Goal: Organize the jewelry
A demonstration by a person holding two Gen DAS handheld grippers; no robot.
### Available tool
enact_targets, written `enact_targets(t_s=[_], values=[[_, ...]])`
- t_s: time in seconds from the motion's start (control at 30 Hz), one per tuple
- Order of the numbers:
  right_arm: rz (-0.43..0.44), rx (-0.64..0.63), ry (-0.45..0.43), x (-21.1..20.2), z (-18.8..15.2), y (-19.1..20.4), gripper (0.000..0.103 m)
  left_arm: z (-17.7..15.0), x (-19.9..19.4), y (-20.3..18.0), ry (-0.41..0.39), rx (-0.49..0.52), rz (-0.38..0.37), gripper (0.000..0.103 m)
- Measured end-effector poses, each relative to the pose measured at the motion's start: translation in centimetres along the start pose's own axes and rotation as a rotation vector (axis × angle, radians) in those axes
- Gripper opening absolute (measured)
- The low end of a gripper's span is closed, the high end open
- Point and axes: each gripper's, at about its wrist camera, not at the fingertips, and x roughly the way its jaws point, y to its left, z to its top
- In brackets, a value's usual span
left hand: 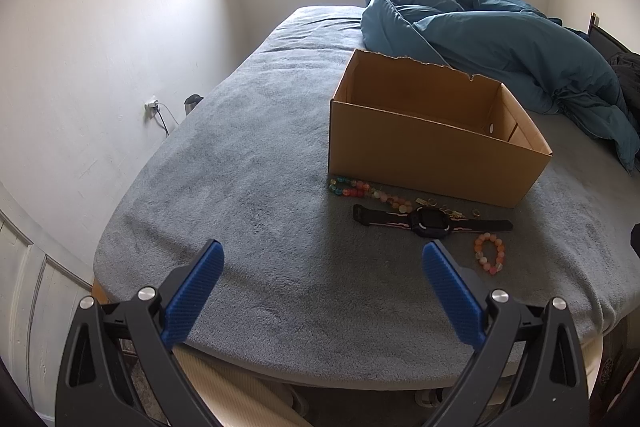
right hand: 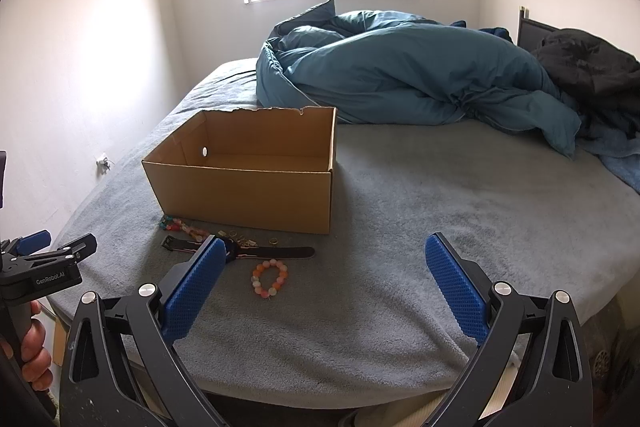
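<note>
Grey blanket [right hand: 400,207] covers a bed, and a brown box [right hand: 248,193] sits on it with its top open. Just in front of the box lie a long bead string [left hand: 368,191], some small gold rings [left hand: 448,211], a dark watch [left hand: 430,219] and a pink bead bracelet [right hand: 270,277]. Both tools have their blue fingers spread wide and hold nothing. From the right gripper [right hand: 326,259] the bracelet lies near, at about 11 o'clock. From the left gripper [left hand: 322,261] it lies at about 2 o'clock. I think the right one looks nearer. The watch stretches sideways, from 9 to 3.
</note>
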Motion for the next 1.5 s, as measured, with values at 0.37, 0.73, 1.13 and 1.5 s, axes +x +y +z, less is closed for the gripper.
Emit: enact_targets(t_s=[0.37,0.73,1.13,1.5], values=[[0.0,0.004,0.007,0.4,-0.3,-0.1,0.096,-0.4,0.2,0.2,0.012,-0.002,-0.001,0.097],[0.002,0.011,0.037,1.5,-0.4,-0.1,0.096,-0.3,1.7,0.6,0.023,-0.015,-0.003,0.097],[0.065,0.05,0.138,6.5,-0.7,-0.5,0.096,-0.3,5.4,1.8,0.002,-0.025,-0.329,0.097],[0.221,0.141,0.303,14.5,-1.1,-0.6,0.075,1.1,10.4,1.2,0.019,-0.033,-0.458,0.097]])
